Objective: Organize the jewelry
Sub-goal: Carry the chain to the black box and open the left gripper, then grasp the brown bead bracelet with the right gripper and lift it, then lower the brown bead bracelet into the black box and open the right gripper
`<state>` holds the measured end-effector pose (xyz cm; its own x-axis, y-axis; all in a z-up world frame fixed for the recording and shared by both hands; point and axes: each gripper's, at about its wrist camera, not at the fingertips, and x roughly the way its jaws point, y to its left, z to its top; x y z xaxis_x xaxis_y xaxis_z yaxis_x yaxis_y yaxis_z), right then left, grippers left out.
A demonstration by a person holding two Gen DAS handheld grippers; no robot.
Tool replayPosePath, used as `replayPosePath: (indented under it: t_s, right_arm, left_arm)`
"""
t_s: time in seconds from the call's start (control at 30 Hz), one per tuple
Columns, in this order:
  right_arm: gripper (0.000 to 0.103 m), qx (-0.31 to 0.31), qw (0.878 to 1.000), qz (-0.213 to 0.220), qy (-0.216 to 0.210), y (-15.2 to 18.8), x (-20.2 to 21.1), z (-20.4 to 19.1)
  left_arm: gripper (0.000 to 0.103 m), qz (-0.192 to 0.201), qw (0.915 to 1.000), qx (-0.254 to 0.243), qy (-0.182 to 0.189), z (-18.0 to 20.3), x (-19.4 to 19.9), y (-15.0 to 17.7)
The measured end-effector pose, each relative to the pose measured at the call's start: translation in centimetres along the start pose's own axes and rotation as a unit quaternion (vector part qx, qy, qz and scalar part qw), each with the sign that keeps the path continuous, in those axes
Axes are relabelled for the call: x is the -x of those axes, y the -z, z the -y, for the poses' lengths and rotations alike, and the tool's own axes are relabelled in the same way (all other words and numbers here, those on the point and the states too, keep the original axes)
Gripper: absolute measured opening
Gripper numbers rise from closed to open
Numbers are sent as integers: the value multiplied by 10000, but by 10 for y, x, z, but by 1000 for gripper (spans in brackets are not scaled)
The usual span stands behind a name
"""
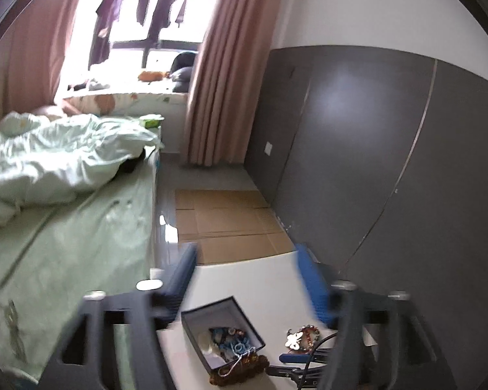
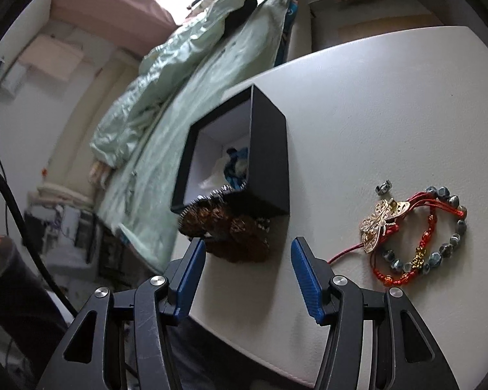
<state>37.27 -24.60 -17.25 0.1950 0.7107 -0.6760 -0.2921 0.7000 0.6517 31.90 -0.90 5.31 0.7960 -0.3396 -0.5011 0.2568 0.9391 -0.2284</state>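
A black open box with a white lining stands on the white table and holds blue jewelry. A brown bead bracelet drapes over its near rim onto the table. My right gripper is open and empty, just short of the brown beads. To the right lie a gold butterfly brooch, a red cord bracelet and a grey bead bracelet. My left gripper is open and empty, raised above the box; the brooch shows there too.
A bed with a green quilt stands left of the table. Flattened cardboard lies on the floor beyond the table, along a grey wall. Pink curtains frame a window. A small metal clip lies near the brooch.
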Motion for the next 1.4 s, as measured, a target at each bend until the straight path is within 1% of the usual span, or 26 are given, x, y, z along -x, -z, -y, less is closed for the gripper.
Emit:
replayPosePath:
  t_s: [0.2, 0.37, 0.4, 0.47, 0.57, 0.63, 0.7, 0.8, 1.1, 1.4]
  right_arm:
    - [56, 315, 9989, -192, 292, 1, -20, -10]
    - [55, 560, 9967, -194, 563, -3, -31, -16]
    - [46, 618, 9962, -125, 598, -3, -31, -18]
    - [23, 755, 9953, -49, 608, -3, -29, -23]
    - [22, 935, 9936, 83, 630, 0, -25, -30]
    - [19, 1001, 9935, 175, 519, 2, -19, -36]
    - [19, 1118, 9922, 274, 478, 3, -12, -45]
    - [19, 1284, 9896, 406, 505, 3, -3, -59]
    - [18, 1693, 9812, 670, 643, -17, 23, -100]
    - [18, 1854, 9751, 958, 752, -43, 48, -126]
  left_arm:
    - [70, -332, 9988, 358, -10, -23, -14, 35]
    - [70, -543, 9967, 609, 34, -35, -20, 63]
    - [70, -577, 9962, 645, 55, -37, -21, 67]
    - [70, -640, 9953, 725, 87, -41, -22, 78]
    - [70, -729, 9936, 860, 108, -47, -25, 93]
    - [70, -795, 9916, 1009, 119, -54, -26, 103]
    - [70, -889, 9892, 1155, 128, -61, -30, 114]
    - [70, -964, 9875, 1242, 143, -64, -32, 120]
    - [70, -920, 9845, 1484, 148, -78, -27, 128]
    - [70, -862, 9828, 1623, 163, -85, -22, 130]
